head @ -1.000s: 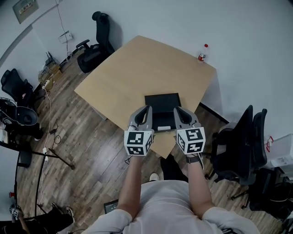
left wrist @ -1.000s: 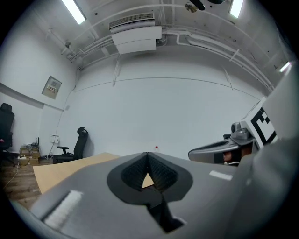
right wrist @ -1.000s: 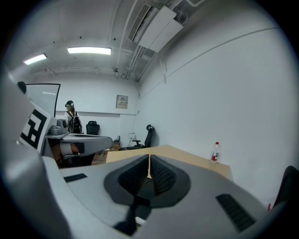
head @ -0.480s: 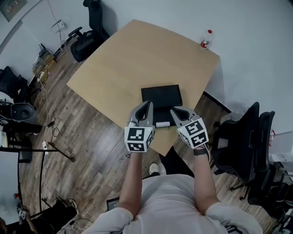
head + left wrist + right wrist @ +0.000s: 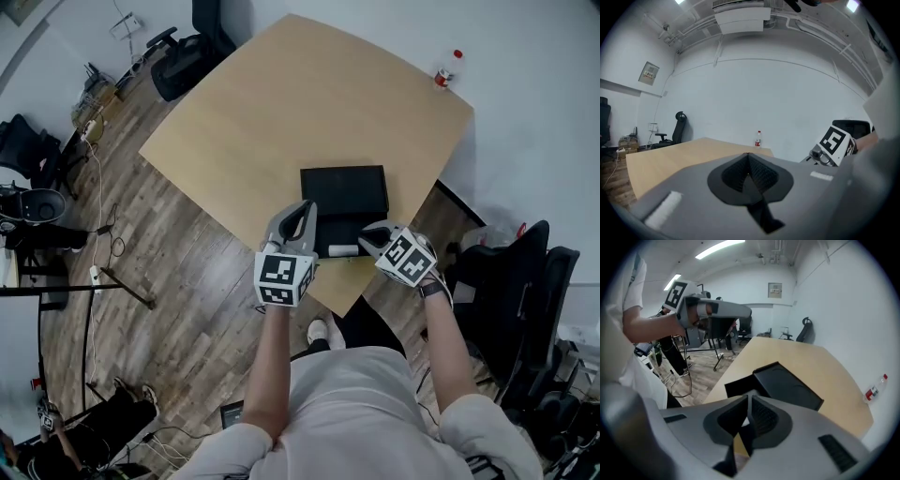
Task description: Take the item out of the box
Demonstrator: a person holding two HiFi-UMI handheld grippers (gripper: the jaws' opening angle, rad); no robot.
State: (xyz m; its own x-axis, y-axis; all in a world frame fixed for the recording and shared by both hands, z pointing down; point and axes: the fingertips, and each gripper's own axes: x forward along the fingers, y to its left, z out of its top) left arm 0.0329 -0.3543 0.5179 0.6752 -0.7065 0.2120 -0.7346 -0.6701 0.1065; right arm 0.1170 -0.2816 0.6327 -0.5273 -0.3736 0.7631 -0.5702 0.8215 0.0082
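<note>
A black box (image 5: 344,190) lies near the front corner of the wooden table (image 5: 281,103), with its black flap (image 5: 330,232) folded out toward me. A small white piece (image 5: 342,250) rests at the flap's front edge. My left gripper (image 5: 305,208) hovers just left of the box, its jaws shut with nothing between them (image 5: 748,157). The right gripper (image 5: 367,237) sits at the box's front right, pointing left toward the white piece. Its jaws are also shut and hold nothing (image 5: 749,399). In the right gripper view the black box (image 5: 787,386) lies ahead on the table.
A plastic bottle (image 5: 448,67) with a red label stands at the table's far corner. Black office chairs (image 5: 511,281) stand at my right, and another chair (image 5: 187,52) at the far left. Stands and cables (image 5: 56,244) cover the wooden floor on the left.
The right gripper has swung inward and now points left across the box's front. The left gripper has barely moved. The head camera has shifted, so the table sits differently in view.
</note>
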